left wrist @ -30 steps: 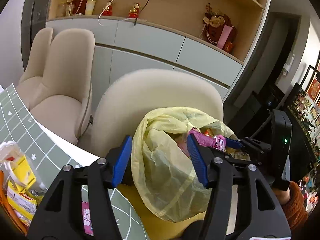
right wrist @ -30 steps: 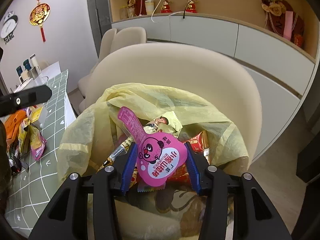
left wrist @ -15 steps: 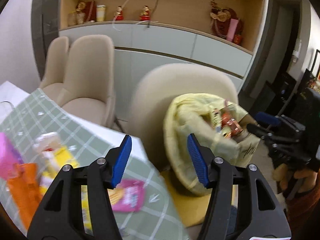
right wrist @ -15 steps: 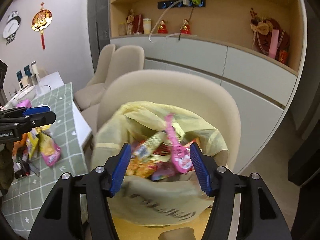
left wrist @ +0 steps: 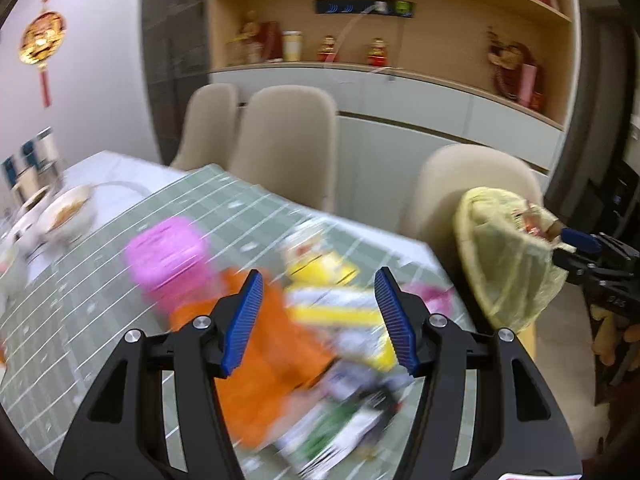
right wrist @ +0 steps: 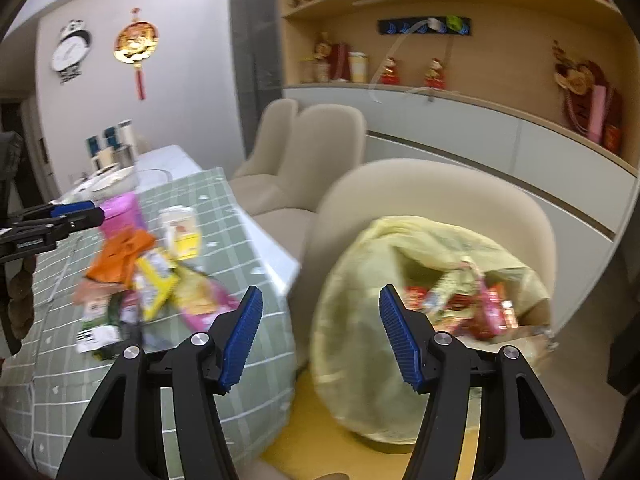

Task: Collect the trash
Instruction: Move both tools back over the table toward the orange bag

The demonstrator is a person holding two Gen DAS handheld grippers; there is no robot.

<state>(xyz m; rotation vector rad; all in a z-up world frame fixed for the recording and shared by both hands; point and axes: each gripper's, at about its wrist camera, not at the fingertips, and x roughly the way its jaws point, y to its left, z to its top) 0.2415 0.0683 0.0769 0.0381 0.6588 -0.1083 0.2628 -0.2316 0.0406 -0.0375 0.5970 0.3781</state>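
left gripper (left wrist: pixel 318 320) jaws apart, empty, above blurred heap of orange, yellow and pink snack wrappers (left wrist: pixel 304 320) on green checked tablecloth (left wrist: pixel 80 320). right gripper (right wrist: pixel 320 336) agape, nothing between; yellow plastic trash bag (right wrist: pixel 360 320) on beige chair (right wrist: pixel 440 192) just beyond.

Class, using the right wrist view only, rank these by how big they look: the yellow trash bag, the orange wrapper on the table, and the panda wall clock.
1. Yellow trash bag, by far the largest.
2. Orange wrapper.
3. Panda wall clock, smallest.
The clock hangs far off on the wall, so its true size against the wrapper stays unsure.
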